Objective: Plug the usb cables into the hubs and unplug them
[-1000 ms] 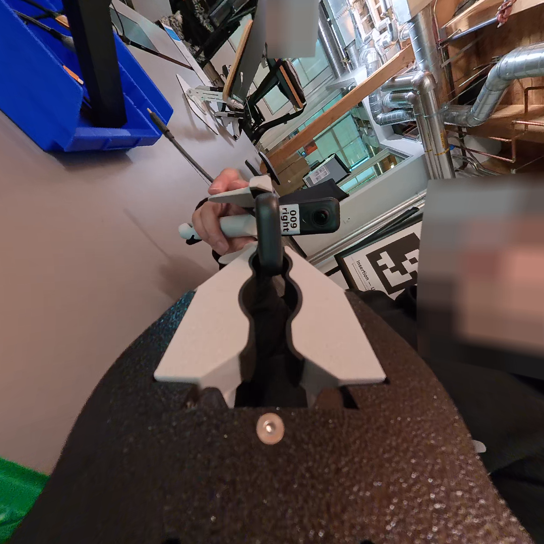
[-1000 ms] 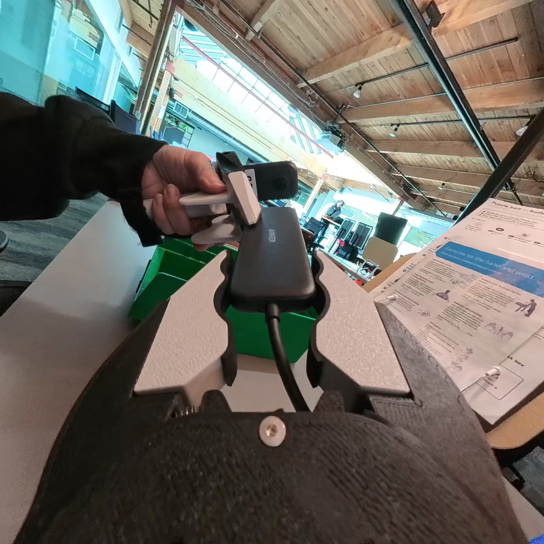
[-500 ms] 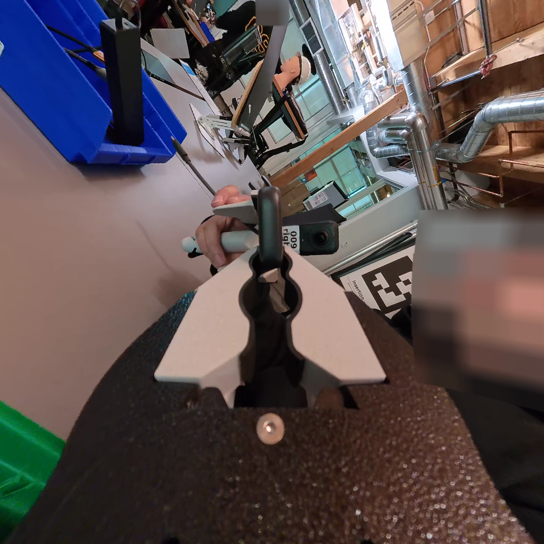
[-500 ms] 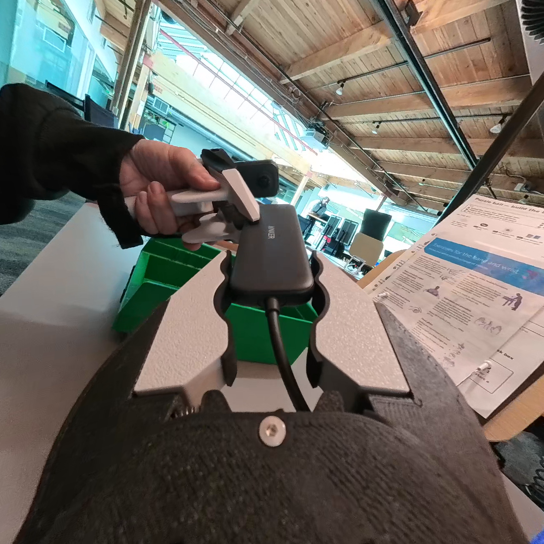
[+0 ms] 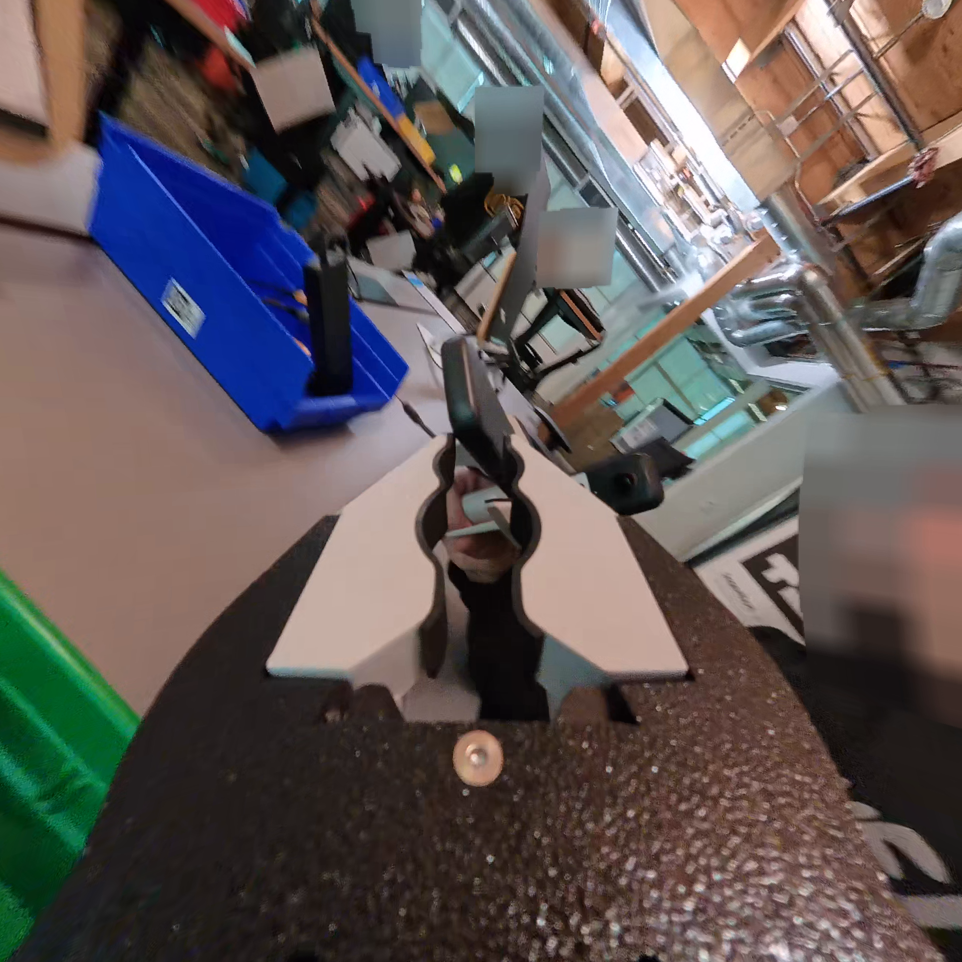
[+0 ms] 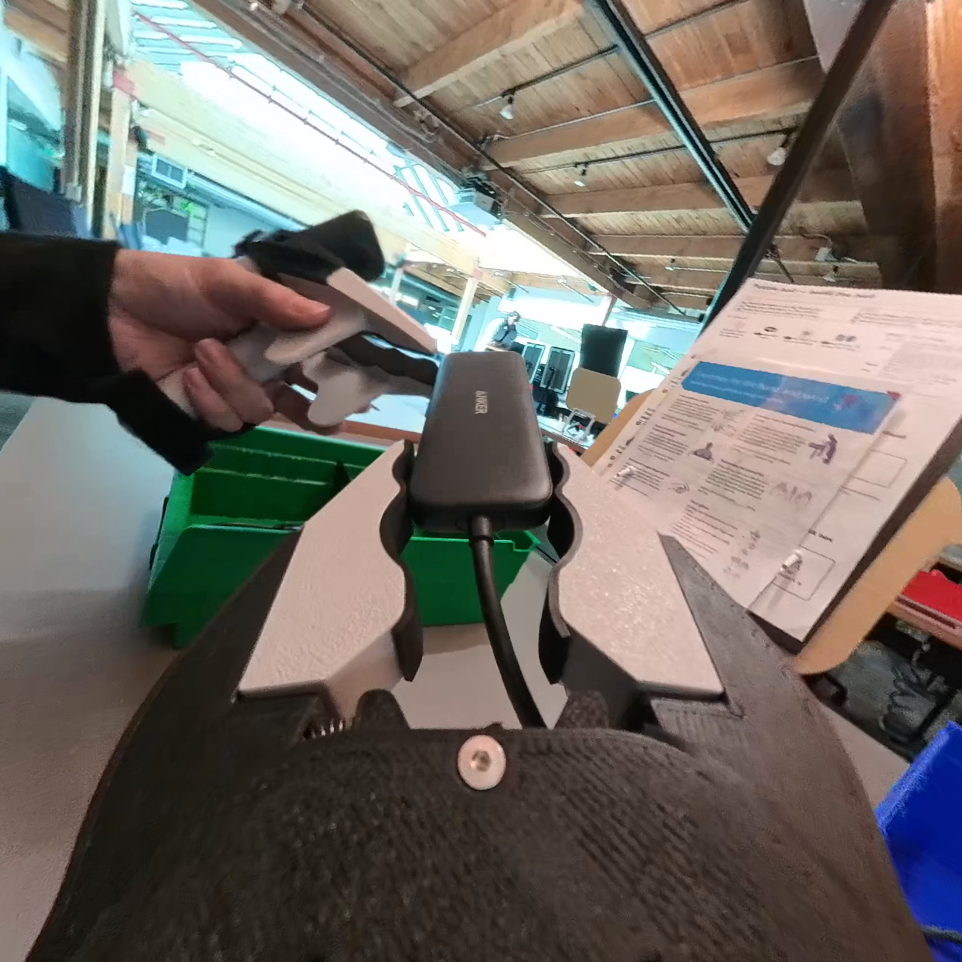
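My right gripper (image 6: 479, 453) is shut on a dark grey USB hub (image 6: 479, 416), holding its near end above the table. The hub's black cable (image 6: 489, 598) runs back between the fingers. My left gripper (image 6: 411, 364), held by a hand, is blurred just left of the hub's far corner. A dark piece shows between its fingers, and I cannot tell what it is. In the left wrist view the hub (image 5: 460, 385) stands edge-on at the mouth of my left gripper (image 5: 481, 447). Its jaws stand a narrow gap apart.
A green bin (image 6: 250, 520) sits on the table behind the hub and also shows in the left wrist view (image 5: 31, 703). A blue bin (image 5: 208, 291) holds a black upright post (image 5: 328, 323). An instruction sheet on a board (image 6: 781, 442) leans at the right.
My left gripper has come off the hub's far end and moved to its left, and its jaws look slightly wider. The hub stays in my right gripper. Both views have swung.
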A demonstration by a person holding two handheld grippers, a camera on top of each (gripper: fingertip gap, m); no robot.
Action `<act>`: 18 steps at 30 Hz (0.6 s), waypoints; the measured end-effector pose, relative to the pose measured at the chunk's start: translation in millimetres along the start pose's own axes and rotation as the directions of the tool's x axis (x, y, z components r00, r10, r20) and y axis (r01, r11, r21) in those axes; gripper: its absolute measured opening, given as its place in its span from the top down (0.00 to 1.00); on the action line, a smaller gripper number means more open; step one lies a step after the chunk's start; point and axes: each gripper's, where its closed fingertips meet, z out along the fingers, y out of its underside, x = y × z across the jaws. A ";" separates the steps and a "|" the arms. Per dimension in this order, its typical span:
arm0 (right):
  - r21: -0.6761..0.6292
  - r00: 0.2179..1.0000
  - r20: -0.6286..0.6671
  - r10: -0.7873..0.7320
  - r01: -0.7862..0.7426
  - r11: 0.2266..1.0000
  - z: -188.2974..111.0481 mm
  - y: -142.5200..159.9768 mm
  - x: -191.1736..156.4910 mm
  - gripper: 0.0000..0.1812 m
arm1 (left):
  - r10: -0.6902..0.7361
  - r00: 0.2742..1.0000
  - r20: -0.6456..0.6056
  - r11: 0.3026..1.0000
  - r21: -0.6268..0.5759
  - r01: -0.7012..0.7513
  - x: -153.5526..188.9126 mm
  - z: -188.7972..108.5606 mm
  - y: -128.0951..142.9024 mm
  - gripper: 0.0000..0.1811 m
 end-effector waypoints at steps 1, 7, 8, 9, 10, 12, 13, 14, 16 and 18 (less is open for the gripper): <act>0.005 0.999 -0.023 0.028 -0.028 1.000 -1.9 0.5 6.7 0.72 | 0.056 0.998 0.028 0.998 0.034 -0.057 0.6 -4.1 -6.5 0.92; -0.030 0.981 -0.149 0.124 -0.130 0.991 -13.6 18.4 42.0 0.72 | 0.388 0.871 0.300 0.913 0.001 -0.408 -3.8 -33.1 -10.9 0.89; -0.038 0.977 -0.167 0.133 -0.141 0.989 -15.2 20.9 46.0 0.72 | 0.417 0.849 0.325 0.900 -0.022 -0.435 -4.3 -36.7 -7.2 0.88; -0.038 0.972 -0.181 0.148 -0.157 0.987 -16.2 22.0 49.3 0.72 | 0.436 0.830 0.347 0.892 -0.049 -0.449 -5.6 -40.6 -2.9 0.87; -0.029 0.966 -0.196 0.166 -0.175 0.984 -17.2 22.0 52.2 0.72 | 0.447 0.815 0.369 0.888 -0.078 -0.452 -8.1 -44.7 1.7 0.86; -0.013 0.956 -0.201 0.214 -0.221 0.975 -17.5 21.6 54.1 0.72 | 0.472 0.783 0.405 0.878 -0.140 -0.457 -12.7 -53.7 10.7 0.84; -0.012 0.951 -0.205 0.230 -0.238 0.971 -16.9 22.4 54.6 0.72 | 0.487 0.766 0.420 0.871 -0.167 -0.462 -14.7 -58.3 14.7 0.83; -0.015 0.947 -0.215 0.238 -0.246 0.969 -16.2 23.8 55.1 0.72 | 0.501 0.747 0.437 0.863 -0.193 -0.466 -16.8 -63.1 18.2 0.82; -0.030 0.943 -0.216 0.251 -0.264 0.964 -13.2 27.3 52.6 0.72 | 0.523 0.710 0.472 0.851 -0.242 -0.466 -21.9 -73.3 24.0 0.81; -0.044 0.942 -0.204 0.264 -0.279 0.959 -9.5 29.2 48.3 0.72 | 0.539 0.674 0.505 0.842 -0.288 -0.456 -27.8 -83.2 28.3 0.81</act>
